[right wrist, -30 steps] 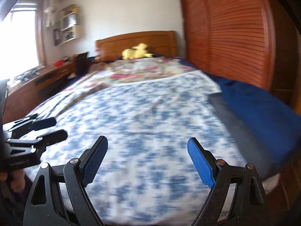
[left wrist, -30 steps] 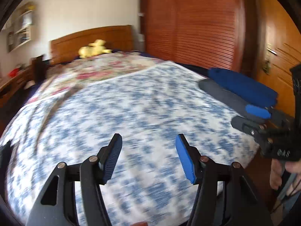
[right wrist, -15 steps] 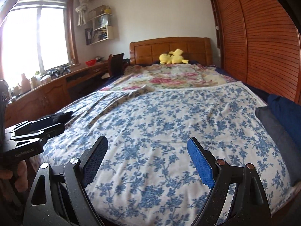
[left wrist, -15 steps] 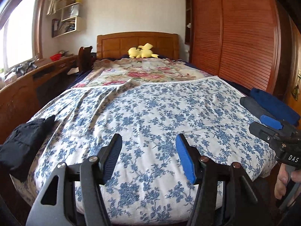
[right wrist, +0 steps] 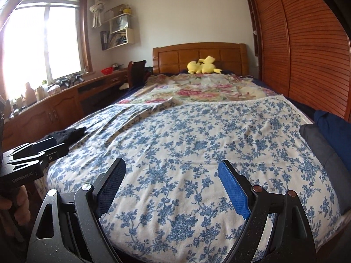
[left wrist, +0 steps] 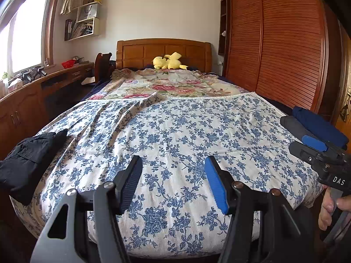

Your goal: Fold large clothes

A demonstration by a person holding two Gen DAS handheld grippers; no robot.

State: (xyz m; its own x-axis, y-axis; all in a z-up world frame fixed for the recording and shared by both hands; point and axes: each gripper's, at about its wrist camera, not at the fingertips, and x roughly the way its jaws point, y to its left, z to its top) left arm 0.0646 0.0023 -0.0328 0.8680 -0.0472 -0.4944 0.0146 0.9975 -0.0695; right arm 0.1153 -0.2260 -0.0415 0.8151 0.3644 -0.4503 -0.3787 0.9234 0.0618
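A crumpled black garment [left wrist: 28, 162] lies on the bed's near left edge, also seen in the right wrist view [right wrist: 65, 135]. Folded navy [left wrist: 318, 127] and grey [left wrist: 291, 125] clothes lie stacked on the right edge. My left gripper [left wrist: 173, 160] hovers open over the near end of the blue-flowered sheet [left wrist: 175, 120], with nothing between its fingers. My right gripper [right wrist: 171, 162] is open wider over the same sheet, also empty. Each gripper appears at the edge of the other's view, held by a hand.
A flowered quilt [left wrist: 171, 83] and a yellow plush toy [left wrist: 169, 61] lie towards the wooden headboard [left wrist: 162, 50]. Slatted wardrobe doors [left wrist: 285, 54] line the right side. A long wooden desk [right wrist: 65, 100] and a chair [right wrist: 137, 72] stand by the window on the left.
Both views have swung left, from the wardrobe side to square onto the bed, and the blur has gone. The black garment has come into view. Neither gripper's jaws have changed.
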